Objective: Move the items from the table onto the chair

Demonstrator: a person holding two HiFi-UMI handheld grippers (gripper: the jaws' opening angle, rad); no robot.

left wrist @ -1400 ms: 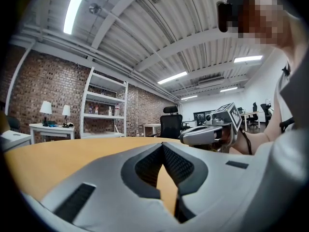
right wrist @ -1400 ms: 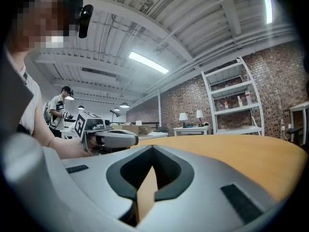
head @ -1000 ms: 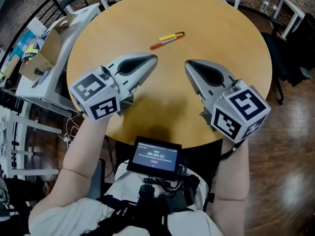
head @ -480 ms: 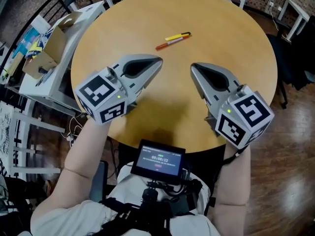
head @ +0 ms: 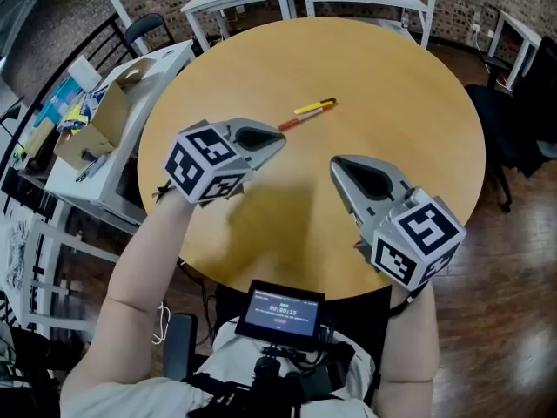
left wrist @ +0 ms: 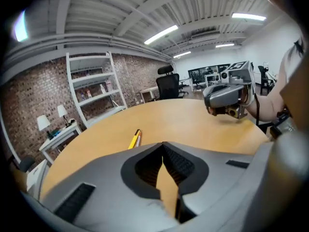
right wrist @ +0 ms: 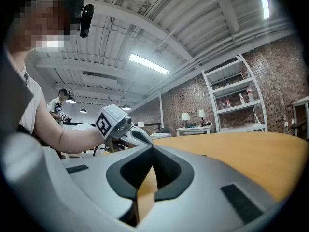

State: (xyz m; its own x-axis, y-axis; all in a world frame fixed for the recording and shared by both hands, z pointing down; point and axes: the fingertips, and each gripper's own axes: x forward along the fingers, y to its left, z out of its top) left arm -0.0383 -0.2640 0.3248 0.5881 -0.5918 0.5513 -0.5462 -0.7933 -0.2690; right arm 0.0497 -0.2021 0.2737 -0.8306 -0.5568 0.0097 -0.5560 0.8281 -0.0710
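The round wooden table (head: 409,103) fills most of my view, its top bare apart from two pens. A dark chair (head: 509,116) stands just off its right edge, and an open cardboard box (head: 91,129) sits on the white side table to the left.

My left gripper (head: 280,139) hangs over the middle of the table, tilted down, with its jaws closed tip to tip and nothing between them. My right gripper (head: 335,162) is held level nearer to me, also pinched together and empty.

The small screen (head: 280,313) sits at my chest.

The yellow pen (head: 313,106) and the orange pen (head: 294,122) lie side by side on the table. The orange pen's near end is just beyond my left gripper's tip, not touching it.
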